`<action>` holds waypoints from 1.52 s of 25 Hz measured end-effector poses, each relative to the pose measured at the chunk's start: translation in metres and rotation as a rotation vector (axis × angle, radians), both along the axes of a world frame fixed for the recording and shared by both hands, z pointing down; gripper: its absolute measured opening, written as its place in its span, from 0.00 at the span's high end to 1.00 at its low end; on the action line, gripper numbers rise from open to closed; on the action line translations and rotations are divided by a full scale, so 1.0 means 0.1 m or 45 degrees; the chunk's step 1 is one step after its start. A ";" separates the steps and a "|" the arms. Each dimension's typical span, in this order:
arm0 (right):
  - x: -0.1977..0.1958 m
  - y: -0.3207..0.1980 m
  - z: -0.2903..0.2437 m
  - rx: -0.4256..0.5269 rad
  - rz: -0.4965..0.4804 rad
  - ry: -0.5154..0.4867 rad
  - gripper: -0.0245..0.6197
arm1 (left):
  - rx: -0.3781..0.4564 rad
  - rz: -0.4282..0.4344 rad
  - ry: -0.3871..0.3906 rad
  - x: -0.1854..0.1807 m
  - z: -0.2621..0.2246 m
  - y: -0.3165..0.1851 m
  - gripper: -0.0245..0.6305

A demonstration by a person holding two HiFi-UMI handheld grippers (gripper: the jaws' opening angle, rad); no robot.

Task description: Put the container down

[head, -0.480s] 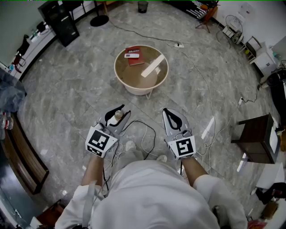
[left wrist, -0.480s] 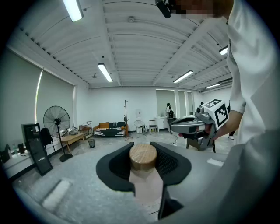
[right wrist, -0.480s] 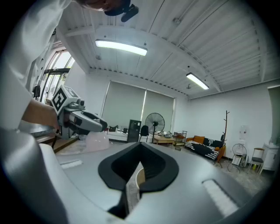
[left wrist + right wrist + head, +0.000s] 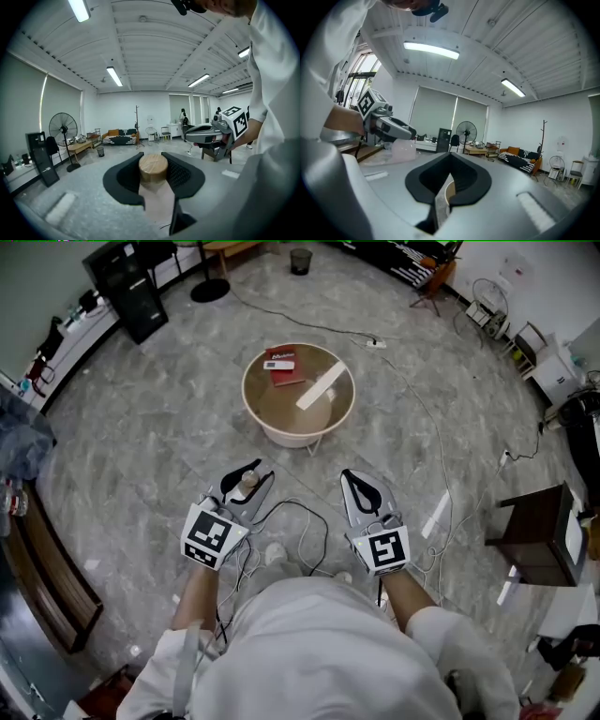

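Bright, even indoor light falls from long ceiling lamps (image 4: pixel 115 76). Shadows are soft and faint. Pale glare streaks lie on the grey floor (image 4: pixel 436 514) at right. Both gripper views bend strongly toward the edges, with black rounded corners. The left tool (image 4: pixel 152 157) and its container (image 4: pixel 153 169) look sharp, while the near white garment (image 4: pixel 276 93) is soft.

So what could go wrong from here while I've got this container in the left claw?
1. The left claw grips the clear container with the round wooden lid only near its top, so it might slip.
2. Loose cables cross the floor before the round beige table: a likely trip hazard.
3. A red book and a pale flat strip already take up tabletop space.
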State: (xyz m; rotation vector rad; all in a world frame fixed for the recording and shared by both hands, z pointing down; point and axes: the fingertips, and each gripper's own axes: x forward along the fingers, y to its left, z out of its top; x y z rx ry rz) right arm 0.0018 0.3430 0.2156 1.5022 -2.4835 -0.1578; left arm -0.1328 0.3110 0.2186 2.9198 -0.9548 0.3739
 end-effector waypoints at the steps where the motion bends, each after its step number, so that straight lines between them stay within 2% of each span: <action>1: -0.01 -0.03 0.01 -0.003 0.006 0.001 0.95 | -0.005 0.007 -0.007 -0.01 0.02 -0.03 0.78; 10: -0.11 -0.28 0.22 -0.045 0.055 -0.033 0.95 | -0.004 0.064 -0.035 -0.13 0.20 -0.45 0.78; 14: -0.11 -0.38 0.31 -0.074 0.049 -0.014 0.95 | -0.039 0.081 -0.039 -0.09 0.28 -0.62 0.78; 20: 0.05 -0.82 0.40 -0.076 0.046 -0.013 0.95 | -0.045 0.074 -0.037 0.07 0.37 -1.04 0.78; 27: 0.38 -1.64 0.60 -0.100 -0.019 -0.031 0.95 | -0.097 0.020 -0.050 0.39 0.56 -1.75 0.78; 38: 0.92 -3.29 0.94 -0.159 -0.301 -0.019 0.95 | -0.046 -0.140 -0.049 1.09 1.02 -3.20 0.78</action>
